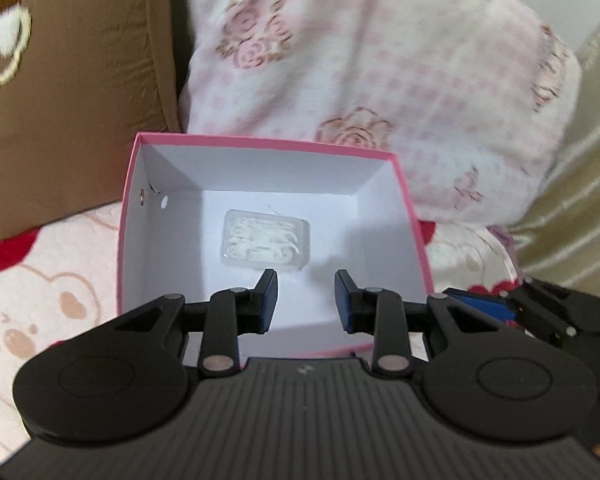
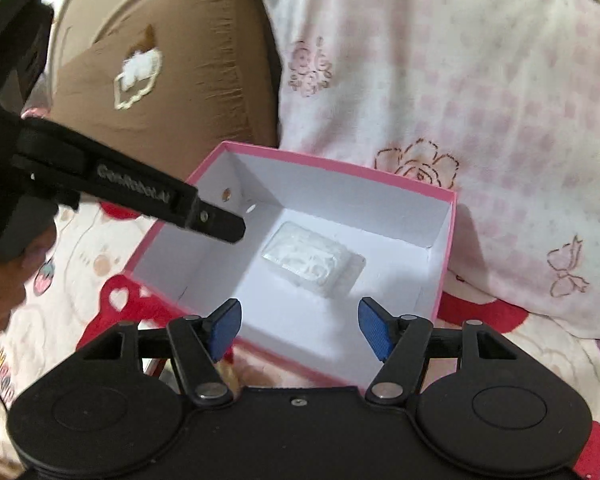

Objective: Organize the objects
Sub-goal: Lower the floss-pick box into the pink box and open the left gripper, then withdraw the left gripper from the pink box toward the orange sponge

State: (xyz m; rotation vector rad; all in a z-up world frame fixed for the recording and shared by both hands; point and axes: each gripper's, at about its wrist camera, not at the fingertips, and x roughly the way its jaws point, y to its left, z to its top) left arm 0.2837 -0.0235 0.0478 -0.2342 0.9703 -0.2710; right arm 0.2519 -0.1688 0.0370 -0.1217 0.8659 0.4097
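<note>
An open pink box (image 1: 260, 142) with a white inside lies on a patterned bed cover. On its floor rests a small clear plastic case (image 1: 266, 242) with something white inside it. My left gripper (image 1: 306, 276) hangs over the box's near side, its blue pads a short way apart with nothing between them. The right wrist view shows the same box (image 2: 340, 164) and case (image 2: 312, 264). There my right gripper (image 2: 299, 304) stands open and empty above the near rim. The left gripper's fingers (image 2: 220, 226) reach in over the box's left wall.
A brown cushion (image 1: 80, 80) and a pink floral pillow (image 1: 380, 60) press against the box's far side. The bed cover (image 1: 40, 280) carries bears and red hearts. Gold fabric (image 1: 580, 200) hangs at the right. A hand (image 2: 4, 288) holds the left gripper.
</note>
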